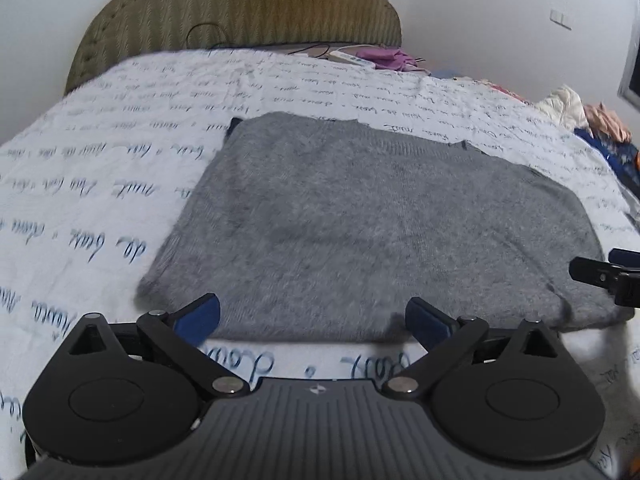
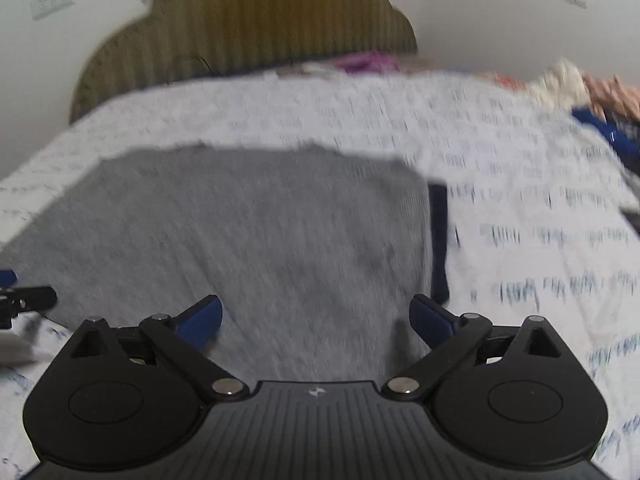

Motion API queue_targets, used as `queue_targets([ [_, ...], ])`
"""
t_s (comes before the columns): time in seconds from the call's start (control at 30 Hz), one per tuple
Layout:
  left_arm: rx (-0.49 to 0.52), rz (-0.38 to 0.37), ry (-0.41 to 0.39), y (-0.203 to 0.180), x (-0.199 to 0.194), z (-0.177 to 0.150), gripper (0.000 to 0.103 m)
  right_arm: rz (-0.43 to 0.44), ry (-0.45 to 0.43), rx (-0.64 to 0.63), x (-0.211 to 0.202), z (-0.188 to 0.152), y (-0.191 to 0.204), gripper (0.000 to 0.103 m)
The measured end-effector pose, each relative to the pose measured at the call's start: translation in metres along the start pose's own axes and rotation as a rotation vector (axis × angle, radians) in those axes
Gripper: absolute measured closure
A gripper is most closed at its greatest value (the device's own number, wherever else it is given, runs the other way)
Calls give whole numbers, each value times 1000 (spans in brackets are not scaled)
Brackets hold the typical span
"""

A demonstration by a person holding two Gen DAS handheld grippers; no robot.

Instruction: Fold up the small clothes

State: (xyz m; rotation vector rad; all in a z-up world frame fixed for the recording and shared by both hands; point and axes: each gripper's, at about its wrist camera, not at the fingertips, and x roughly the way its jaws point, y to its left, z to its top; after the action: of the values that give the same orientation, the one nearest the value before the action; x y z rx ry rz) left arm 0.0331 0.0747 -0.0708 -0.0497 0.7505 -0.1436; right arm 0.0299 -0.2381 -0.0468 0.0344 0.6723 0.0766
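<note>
Lying beyond sweater (image 1: 360,216): clothes heap (image 1: 592,120)

Grey sweater (image 1: 372,220) on white bedsheet (image 1: 100,152) with blue script; olive striped headboard (image 1: 240,8).

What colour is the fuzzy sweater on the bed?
Grey; the sweater shows best in the left wrist view.

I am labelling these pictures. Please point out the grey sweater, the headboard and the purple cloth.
grey sweater (image 1: 360,216): left wrist view, middle of its top surface.
headboard (image 1: 240,12): left wrist view, centre of the padded front.
purple cloth (image 1: 390,58): left wrist view, middle of the bundle.
</note>
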Motion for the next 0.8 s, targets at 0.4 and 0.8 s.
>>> queue_targets([
  [0.4, 17, 62, 26, 2, 0, -10, 4, -31, 3, -13, 15, -39, 9, 0],
  [0.8, -581, -18, -64, 74, 6, 10, 13, -12, -10, 14, 15, -39, 4, 0],
])
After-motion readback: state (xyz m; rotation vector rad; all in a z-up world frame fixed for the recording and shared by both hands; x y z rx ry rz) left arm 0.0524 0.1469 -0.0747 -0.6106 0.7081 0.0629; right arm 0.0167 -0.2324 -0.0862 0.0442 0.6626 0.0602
